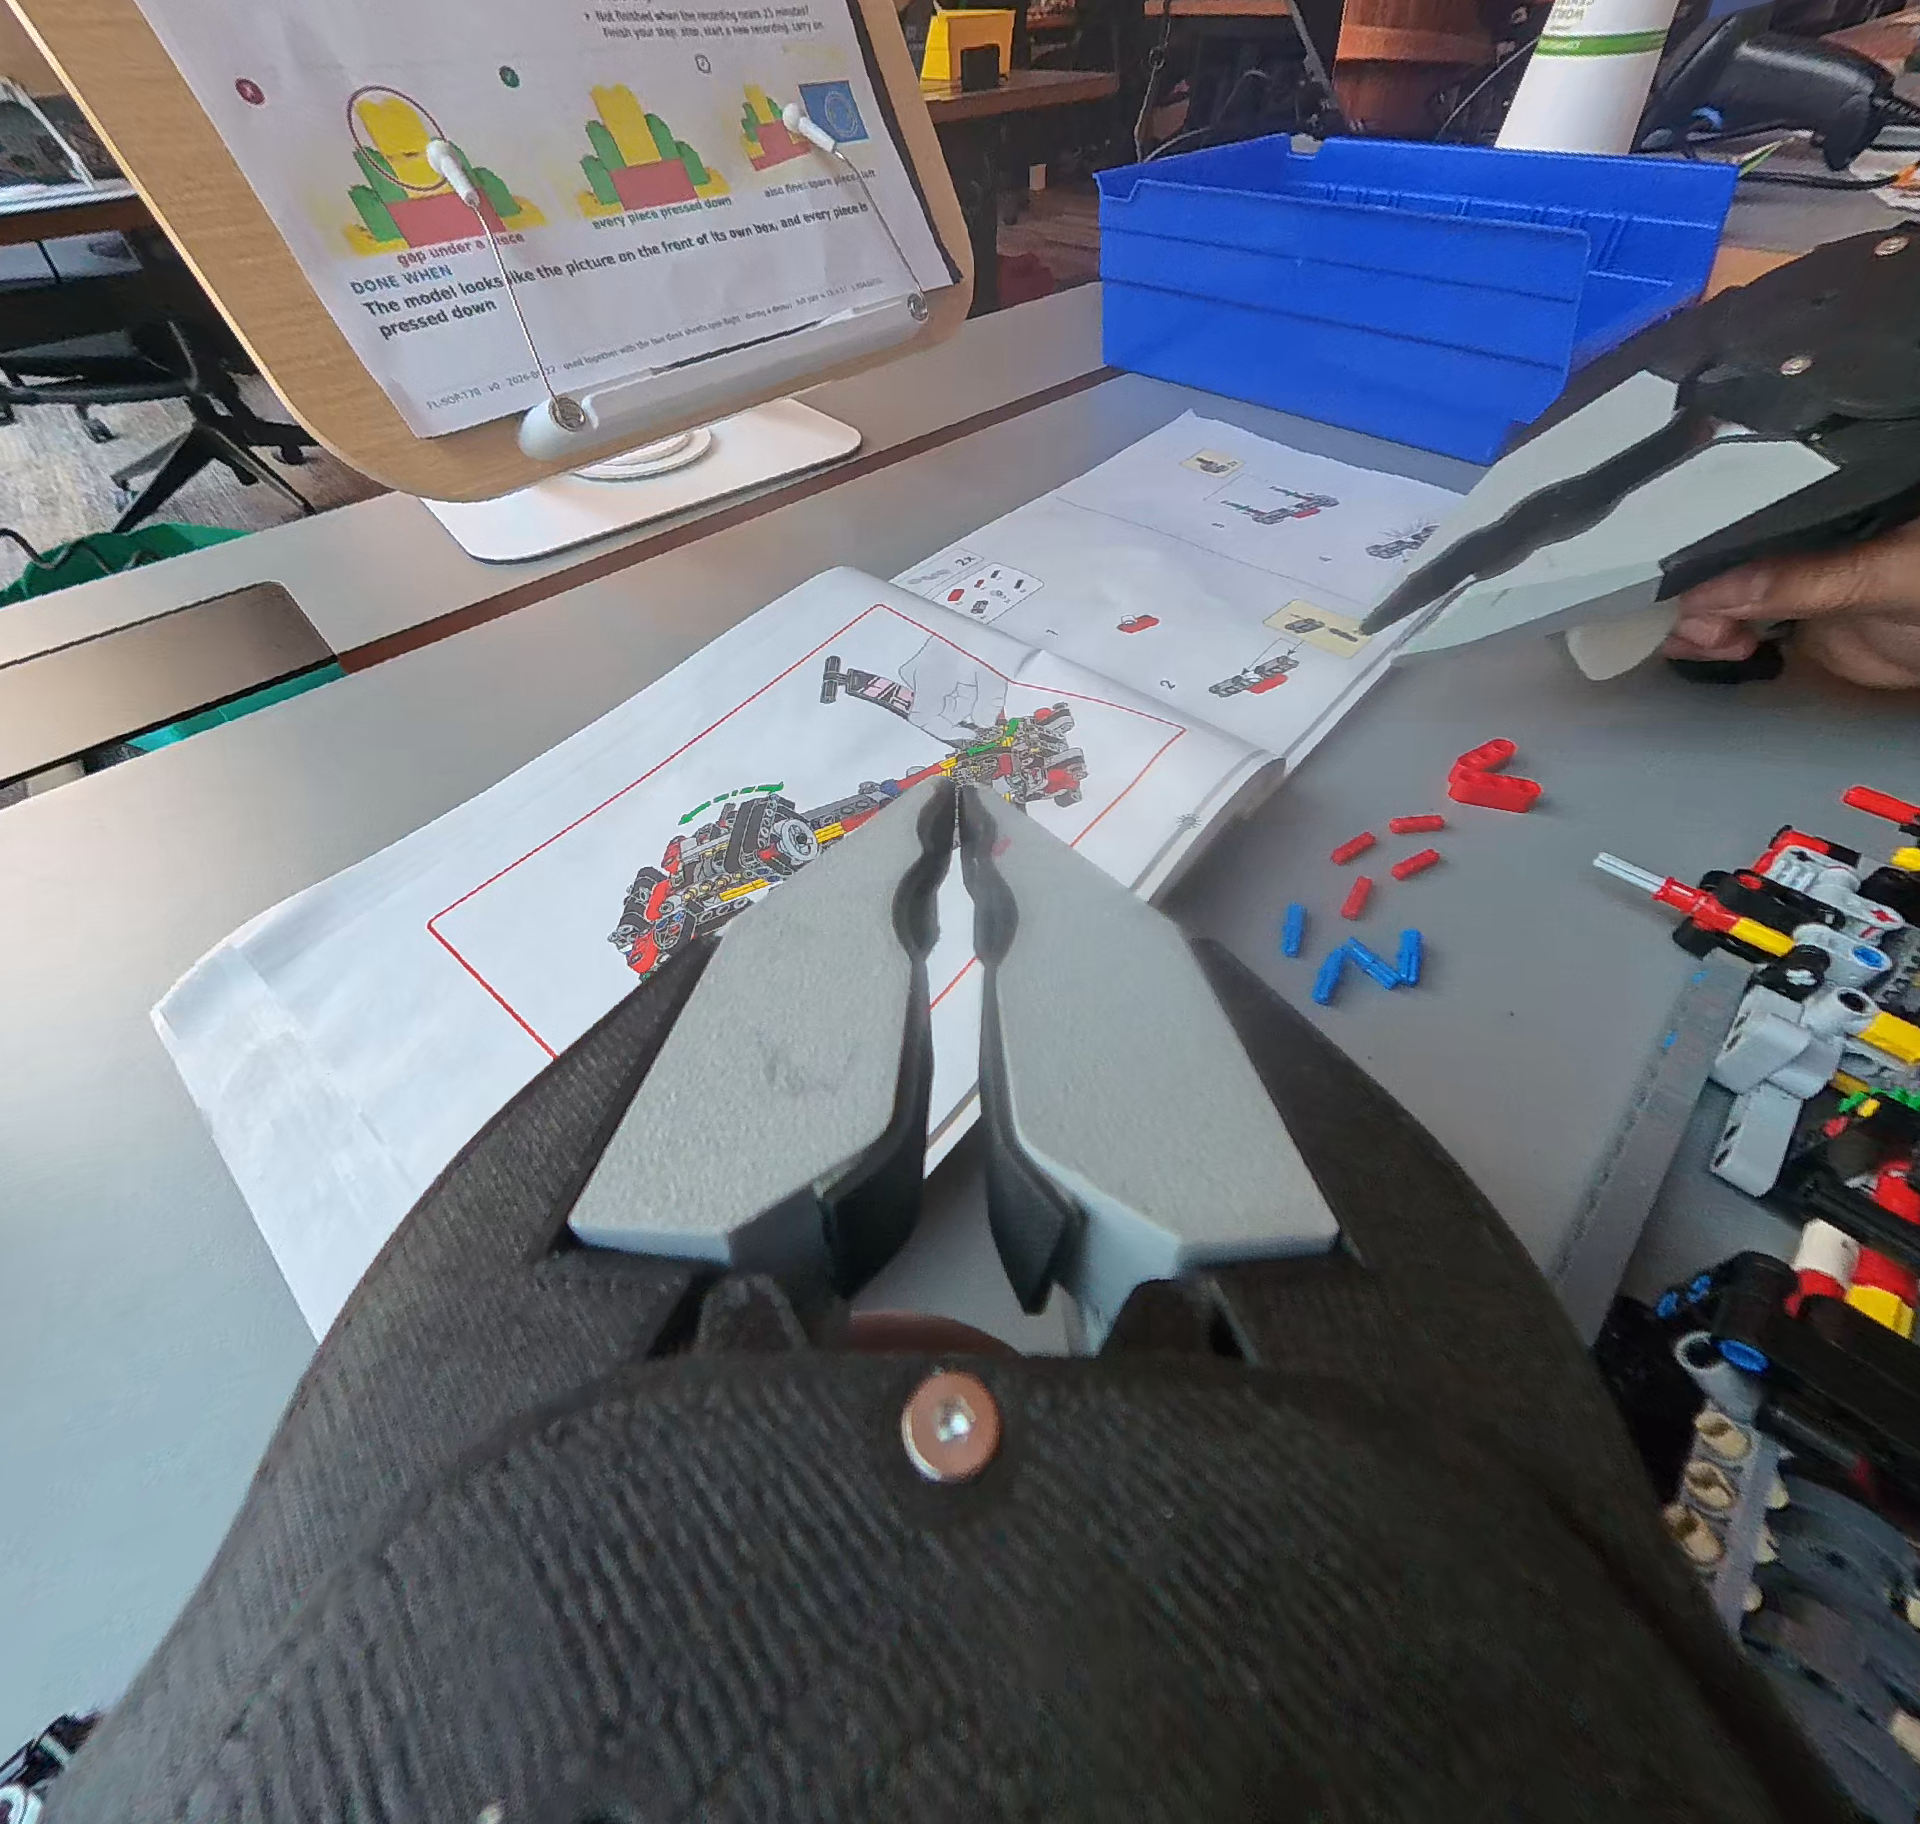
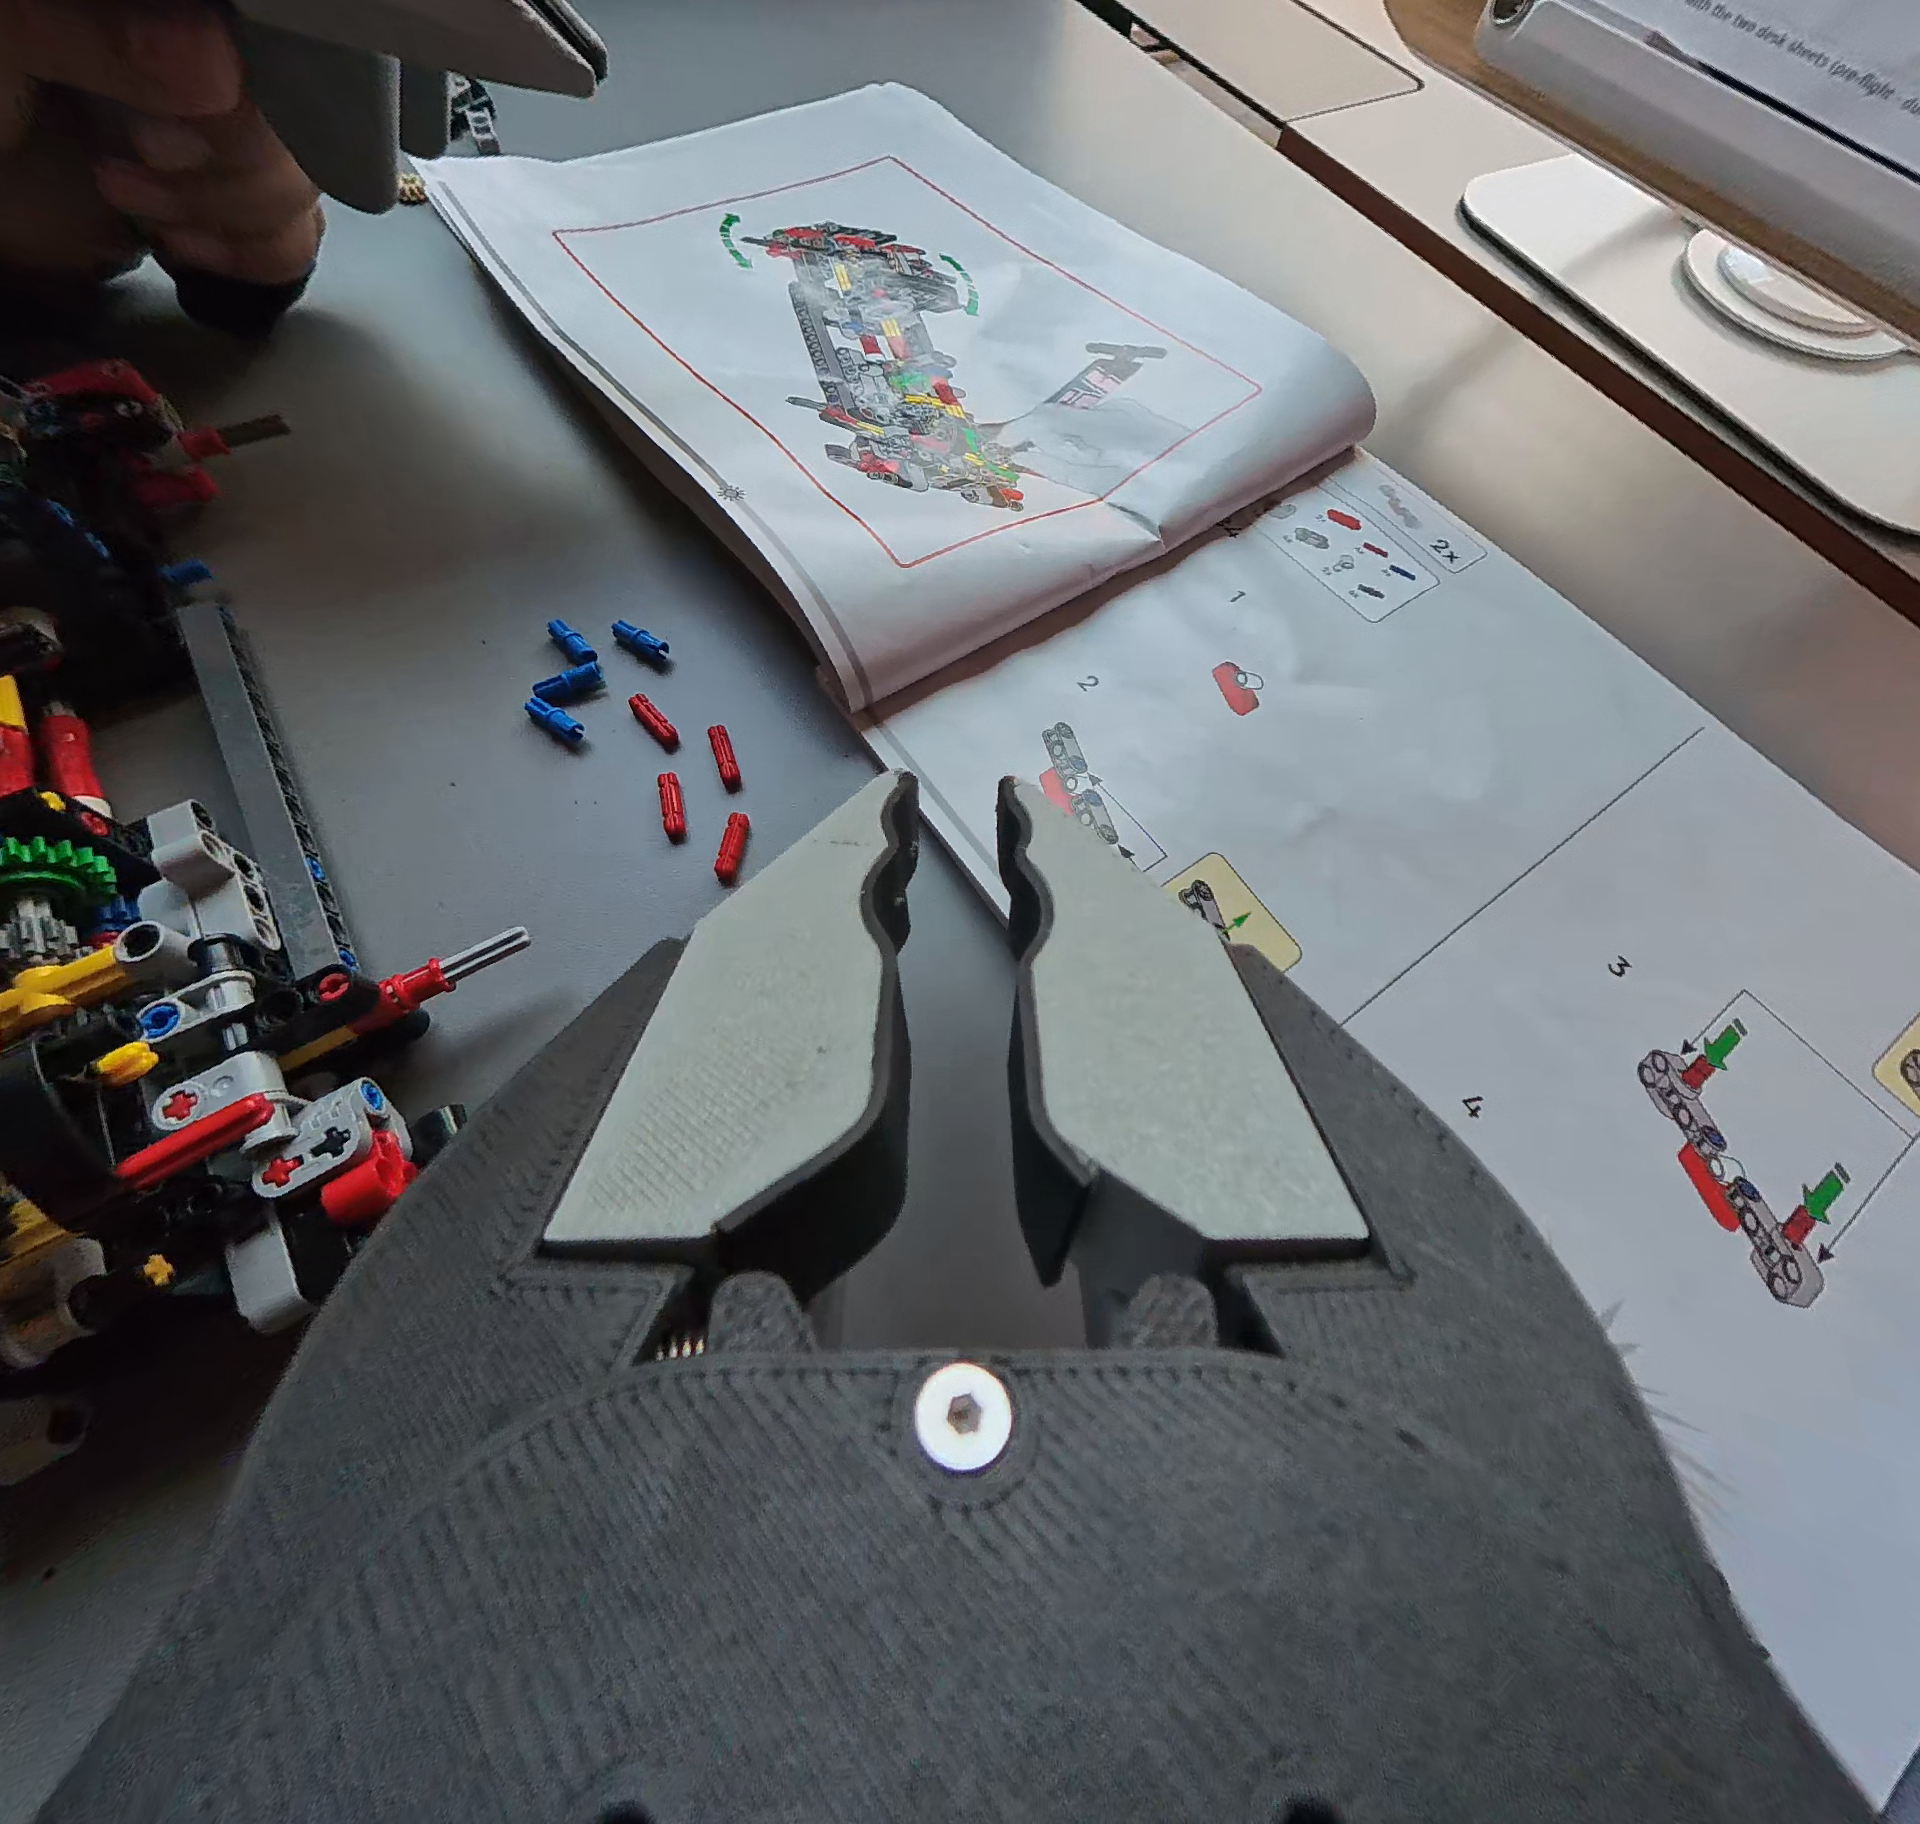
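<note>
Left tongs [image 1: 956, 787] closed, bare, over booklet [image 1: 623, 839]; right tongs [image 2: 956, 787] parted.

My left view is bright and evenly lit; the sheet on the stand [image 1: 499, 164] at upper left is a bit washed out. Fisheye bends the table edge [image 1: 623, 548] and blue bin [image 1: 1403, 257], worst toward the corners. Background at top is soft. My right view is dimmer and higher in contrast: upper left corner goes near black, the booklet [image 2: 935, 372] glows pale, and small pins [image 2: 675, 808] cast short shadows. Gripper body [image 2: 935, 1618] at the bottom is slightly blurred.
</note>
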`<state>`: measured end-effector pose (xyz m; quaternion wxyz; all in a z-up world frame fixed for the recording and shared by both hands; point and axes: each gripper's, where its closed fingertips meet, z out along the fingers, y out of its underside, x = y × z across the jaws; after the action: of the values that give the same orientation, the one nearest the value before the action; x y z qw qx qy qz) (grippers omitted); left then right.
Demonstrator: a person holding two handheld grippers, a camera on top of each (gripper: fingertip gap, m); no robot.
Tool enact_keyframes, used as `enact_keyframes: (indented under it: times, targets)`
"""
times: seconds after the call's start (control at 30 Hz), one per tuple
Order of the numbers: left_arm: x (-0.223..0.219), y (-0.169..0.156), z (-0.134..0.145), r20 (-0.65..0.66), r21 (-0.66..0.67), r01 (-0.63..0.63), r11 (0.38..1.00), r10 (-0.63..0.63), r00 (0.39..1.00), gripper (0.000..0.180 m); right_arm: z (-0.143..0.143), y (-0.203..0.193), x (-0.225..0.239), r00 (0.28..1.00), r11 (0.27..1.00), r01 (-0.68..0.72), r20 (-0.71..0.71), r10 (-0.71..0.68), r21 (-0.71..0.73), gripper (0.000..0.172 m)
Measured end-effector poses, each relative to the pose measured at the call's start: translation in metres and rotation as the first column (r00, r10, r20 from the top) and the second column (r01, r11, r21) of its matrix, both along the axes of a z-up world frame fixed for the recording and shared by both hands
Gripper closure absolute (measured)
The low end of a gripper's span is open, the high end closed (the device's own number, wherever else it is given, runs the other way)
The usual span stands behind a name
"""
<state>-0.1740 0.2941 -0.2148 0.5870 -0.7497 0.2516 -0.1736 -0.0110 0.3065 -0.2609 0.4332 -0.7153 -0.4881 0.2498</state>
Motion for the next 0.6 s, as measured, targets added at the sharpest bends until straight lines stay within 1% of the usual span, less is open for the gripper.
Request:
enact_keyframes:
  times: [0.27,0.4,0.47,0.53,0.6]
  targets:
    - [0.004,-0.002,-0.002,0.006,-0.020,0.018,1.000,-0.018,1.000,0.180,-0.004,0.009,0.006,0.999,0.999,0.044,0.032,-0.044,0.010,0.166]
    - [0.006,-0.001,0.004,0.021,-0.004,0.001,1.000,-0.001,1.000,0.180,-0.003,0.010,0.007,0.999,0.999,0.051,0.016,-0.051,0.002,0.167]
    - [0.008,0.000,0.004,0.020,-0.037,0.003,0.999,-0.002,1.000,0.178,-0.003,0.012,0.008,0.998,0.998,0.058,0.017,-0.058,0.002,0.167]
    - [0.005,-0.002,0.013,0.008,-0.047,-0.005,0.999,0.006,1.000,0.171,-0.003,0.013,0.008,0.997,0.998,0.069,0.017,-0.069,0.005,0.167]
    - [-0.005,-0.007,0.028,-0.026,-0.039,-0.020,0.999,0.019,0.999,0.166,-0.002,0.015,0.010,0.997,0.997,0.082,0.013,-0.082,0.008,0.168]
